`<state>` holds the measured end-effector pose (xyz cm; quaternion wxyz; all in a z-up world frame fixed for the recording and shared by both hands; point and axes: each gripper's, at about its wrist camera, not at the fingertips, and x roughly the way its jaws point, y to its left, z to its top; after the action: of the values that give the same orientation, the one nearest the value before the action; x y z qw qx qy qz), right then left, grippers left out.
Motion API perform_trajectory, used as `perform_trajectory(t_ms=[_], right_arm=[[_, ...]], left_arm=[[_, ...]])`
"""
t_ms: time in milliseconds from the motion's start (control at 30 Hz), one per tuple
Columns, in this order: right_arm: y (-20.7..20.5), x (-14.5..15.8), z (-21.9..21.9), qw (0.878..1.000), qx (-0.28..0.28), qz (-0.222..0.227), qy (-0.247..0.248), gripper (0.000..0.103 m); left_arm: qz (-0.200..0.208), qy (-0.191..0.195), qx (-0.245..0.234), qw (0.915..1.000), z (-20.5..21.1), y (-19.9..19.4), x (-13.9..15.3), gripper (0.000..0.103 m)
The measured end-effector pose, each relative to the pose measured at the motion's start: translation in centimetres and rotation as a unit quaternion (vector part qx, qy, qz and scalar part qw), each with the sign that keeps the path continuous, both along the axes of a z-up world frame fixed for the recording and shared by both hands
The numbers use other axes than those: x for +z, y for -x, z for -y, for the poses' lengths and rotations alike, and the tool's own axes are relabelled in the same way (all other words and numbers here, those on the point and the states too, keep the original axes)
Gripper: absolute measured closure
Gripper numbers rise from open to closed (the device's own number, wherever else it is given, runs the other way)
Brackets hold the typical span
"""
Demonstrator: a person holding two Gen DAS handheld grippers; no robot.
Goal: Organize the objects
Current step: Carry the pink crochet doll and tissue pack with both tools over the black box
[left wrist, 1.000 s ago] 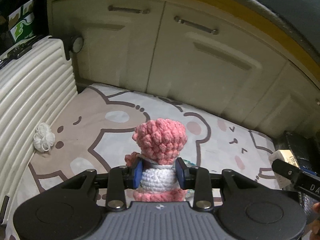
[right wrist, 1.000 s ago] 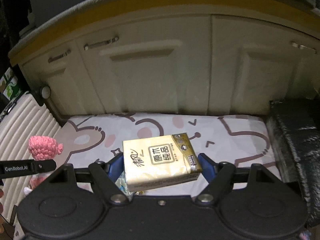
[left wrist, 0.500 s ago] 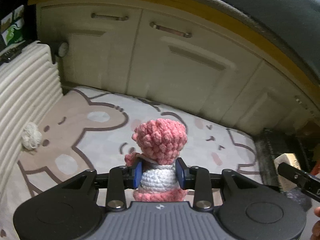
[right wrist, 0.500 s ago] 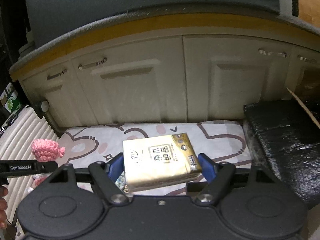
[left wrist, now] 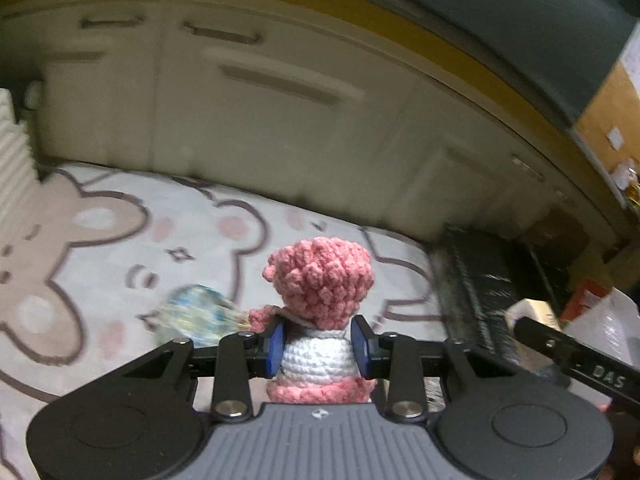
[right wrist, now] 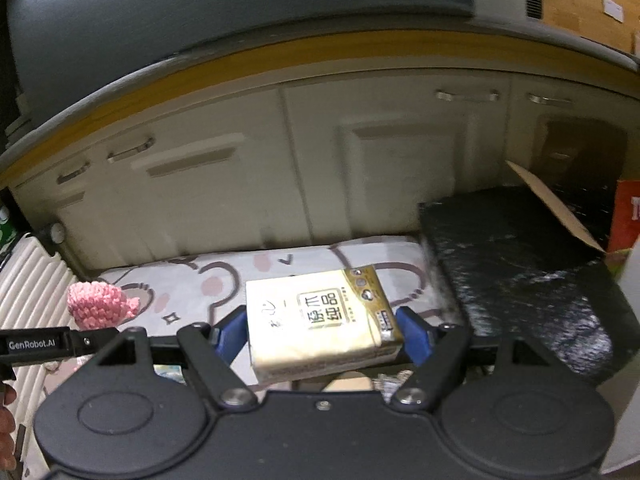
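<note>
Left wrist view only: left gripper (left wrist: 319, 347) jaws clamped on crochet doll (left wrist: 320, 308), pink bobbly head, white middle, pink hem, held upright above the bear-print mat (left wrist: 120, 240); blurred bluish thing lies just left. Right wrist view only: right gripper (right wrist: 322, 334) jaws grasping yellow tissue pack (right wrist: 320, 328), slightly tilted, black case (right wrist: 520, 272) at right.

Doll (left wrist: 320, 300): chunky pink and white crochet yarn, knobbly and matt.
Tissue pack (right wrist: 320, 316): glossy cream plastic film with gold print.
Mat (left wrist: 120, 240): soft matt cloth, printed cartoon bears.
Cabinet doors (right wrist: 380, 184): smooth cream panels, metal-look handles.
Gripper bodies (right wrist: 324, 432): matt black plastic; blue pads (right wrist: 414, 336).
Black bin (right wrist: 520, 264): dark, faintly sheened surface.
</note>
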<state>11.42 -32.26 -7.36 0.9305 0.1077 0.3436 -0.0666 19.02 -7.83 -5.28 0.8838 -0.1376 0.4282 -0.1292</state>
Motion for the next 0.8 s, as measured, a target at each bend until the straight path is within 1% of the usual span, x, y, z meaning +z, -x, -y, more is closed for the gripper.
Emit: perform_trajectory(t_ms=[233,400,600,733,800], right_arm=[[1.2,-1.0,3.0,1.000,-0.021,-0.015,-0.006,0.024],[2.0,-1.7,4.6,0.999,-0.028,-0.021,-0.012,0.024],[2.2,-2.7,5.8,0.999,-0.023,-0.038,-0.021,0.024],[2.1,-3.8,6.2,0.998,-0.006,-0.063,-0.023,0.024],[2.0,-4.5,6.4,0.996,-0.001,-0.081,-0.025,0.024]], left_arm=[[0.002,0.010,-0.051,0.9986,5.2,0.2,-0.9,0.067],[-0.004,0.010,-0.076,0.9970,7.9,0.2,-2.0,0.067],[-0.027,0.006,-0.097,0.9949,10.0,-0.1,-3.9,0.067],[-0.048,0.004,-0.113,0.9924,11.2,0.1,-5.2,0.067],[-0.062,0.011,-0.116,0.9913,11.7,0.1,-6.1,0.067]])
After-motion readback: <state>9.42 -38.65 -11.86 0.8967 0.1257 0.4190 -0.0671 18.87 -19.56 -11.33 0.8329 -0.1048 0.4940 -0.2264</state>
